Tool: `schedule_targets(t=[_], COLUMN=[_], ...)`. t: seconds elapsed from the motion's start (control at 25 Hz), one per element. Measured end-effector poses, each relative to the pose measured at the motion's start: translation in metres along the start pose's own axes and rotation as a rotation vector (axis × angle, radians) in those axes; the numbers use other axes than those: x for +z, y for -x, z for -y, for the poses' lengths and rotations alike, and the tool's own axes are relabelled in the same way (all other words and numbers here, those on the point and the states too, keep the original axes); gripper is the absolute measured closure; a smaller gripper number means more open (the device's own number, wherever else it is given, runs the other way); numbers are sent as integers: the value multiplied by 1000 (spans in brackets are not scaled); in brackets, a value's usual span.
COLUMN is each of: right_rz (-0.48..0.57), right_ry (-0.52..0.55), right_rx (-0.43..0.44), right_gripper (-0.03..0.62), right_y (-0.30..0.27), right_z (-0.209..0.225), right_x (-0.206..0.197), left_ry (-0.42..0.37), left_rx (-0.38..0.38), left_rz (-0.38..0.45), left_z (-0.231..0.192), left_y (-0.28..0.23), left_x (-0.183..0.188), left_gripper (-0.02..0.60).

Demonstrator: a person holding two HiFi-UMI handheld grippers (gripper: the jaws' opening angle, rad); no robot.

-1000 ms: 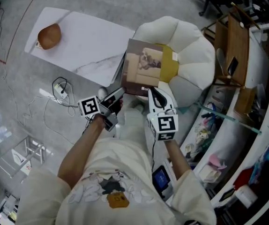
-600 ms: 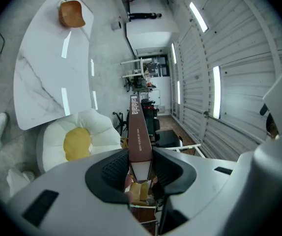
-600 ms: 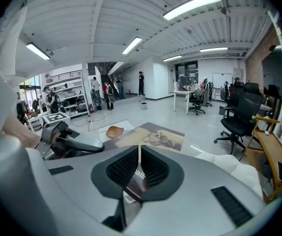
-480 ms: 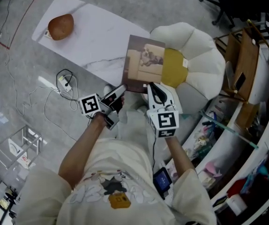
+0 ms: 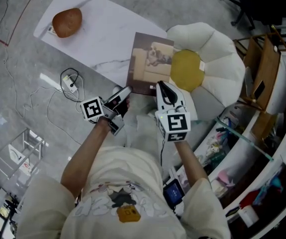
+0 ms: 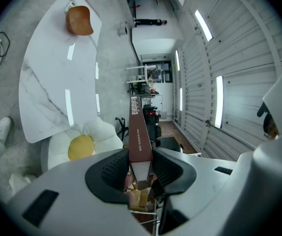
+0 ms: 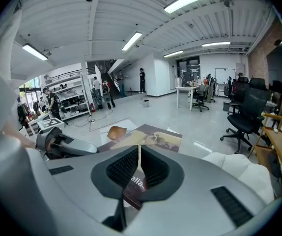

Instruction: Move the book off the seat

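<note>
Brown book [image 5: 150, 62] farther off seat [image 5: 217, 49]

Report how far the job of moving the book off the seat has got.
Done: the book is gripped, and the yellow centre of the seat is uncovered. In hand: the left tool clamps the spine and the right tool pinches a thin edge; the book overlaps the seat's rim and the white table. Left: set it down clear of the seat and release.
</note>
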State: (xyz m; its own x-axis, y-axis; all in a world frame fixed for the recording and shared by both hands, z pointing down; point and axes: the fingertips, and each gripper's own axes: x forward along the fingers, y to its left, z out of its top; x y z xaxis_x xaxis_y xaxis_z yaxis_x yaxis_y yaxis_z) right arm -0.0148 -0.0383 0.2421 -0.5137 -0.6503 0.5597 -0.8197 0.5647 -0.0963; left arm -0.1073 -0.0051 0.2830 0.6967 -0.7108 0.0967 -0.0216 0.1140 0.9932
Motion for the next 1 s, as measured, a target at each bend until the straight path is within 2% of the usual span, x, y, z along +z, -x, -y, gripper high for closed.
schedule_targets(t=[0.4, 0.72, 1.0], right_rz=[-11, -10, -46], right_ry=[12, 7, 22], right_rx=[44, 69, 86], right_gripper=[571, 571, 571], right_y=[-49, -90, -119], right_z=[-21, -44, -59], right_x=[7, 14, 3], left_ry=[4, 38, 53], left_rx=[16, 16, 35], left_rz=[31, 95, 142], left_z=[-30, -49, -75], left_y=[9, 29, 42], left_x=[52, 96, 124], left_gripper=[431, 431, 431])
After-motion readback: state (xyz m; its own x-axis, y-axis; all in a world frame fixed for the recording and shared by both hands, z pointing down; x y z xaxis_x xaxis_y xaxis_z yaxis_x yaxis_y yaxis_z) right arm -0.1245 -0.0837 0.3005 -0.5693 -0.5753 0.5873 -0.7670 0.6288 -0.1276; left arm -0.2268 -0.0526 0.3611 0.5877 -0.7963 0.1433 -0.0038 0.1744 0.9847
